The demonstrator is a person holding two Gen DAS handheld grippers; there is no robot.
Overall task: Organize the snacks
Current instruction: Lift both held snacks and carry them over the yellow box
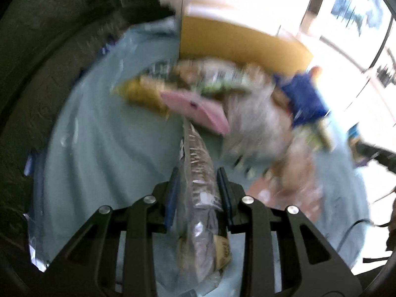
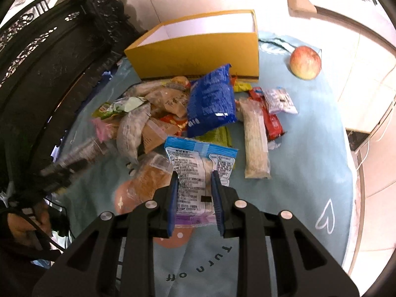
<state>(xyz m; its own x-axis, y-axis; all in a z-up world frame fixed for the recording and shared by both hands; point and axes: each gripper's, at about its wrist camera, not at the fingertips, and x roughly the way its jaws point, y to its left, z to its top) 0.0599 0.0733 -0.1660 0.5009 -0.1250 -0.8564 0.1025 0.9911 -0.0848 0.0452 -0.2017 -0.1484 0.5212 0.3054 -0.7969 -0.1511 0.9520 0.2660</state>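
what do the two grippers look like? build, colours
Both match: black plastic linkage arms with triangular cut-outs and round silver pivot pins, and two fingers faced with blue pads. Left gripper, right gripper. No markings legible; a dark cable runs by the left one.

light: daylight from upper right, white floor (image 1: 341,79) blown out in left wrist view | blur: left view heavily motion-smeared over snack pile (image 1: 222,104), only near fingers (image 1: 224,193) crisp; right view sharp except smeared left edge | distortion: fisheye bending, dark vignette corners | shadows: soft, dim carved furniture (image 2: 49,49)
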